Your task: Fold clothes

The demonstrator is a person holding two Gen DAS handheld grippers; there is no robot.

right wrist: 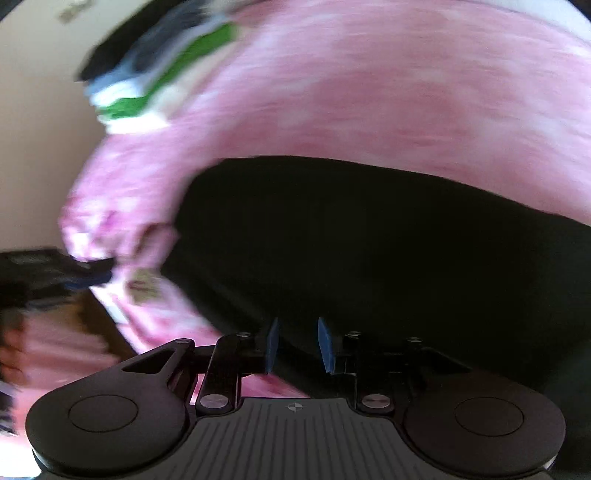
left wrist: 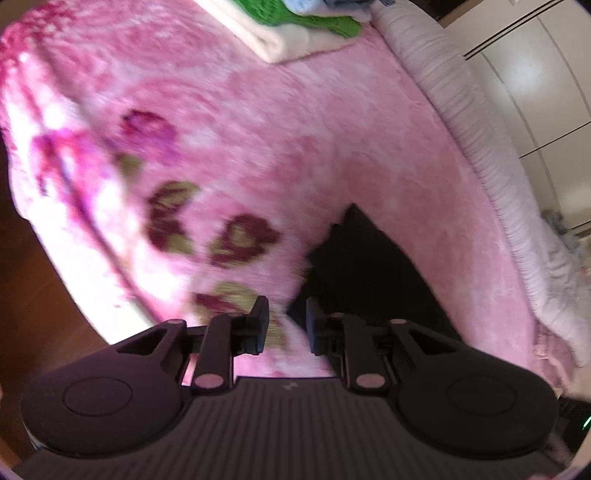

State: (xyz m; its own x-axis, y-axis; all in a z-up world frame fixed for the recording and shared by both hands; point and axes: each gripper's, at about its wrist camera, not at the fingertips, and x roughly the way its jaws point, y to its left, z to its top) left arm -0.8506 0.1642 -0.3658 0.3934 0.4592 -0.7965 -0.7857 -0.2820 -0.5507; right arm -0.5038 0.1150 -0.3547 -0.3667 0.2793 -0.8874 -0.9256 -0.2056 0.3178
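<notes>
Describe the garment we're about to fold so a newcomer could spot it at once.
Start from the pink floral blanket that covers the bed. A folded pile of cream, green and blue sits at its far end; the black garment lies at the near end, right in front of both open grippers. It is the only dark, plain, unstacked cloth there.
</notes>
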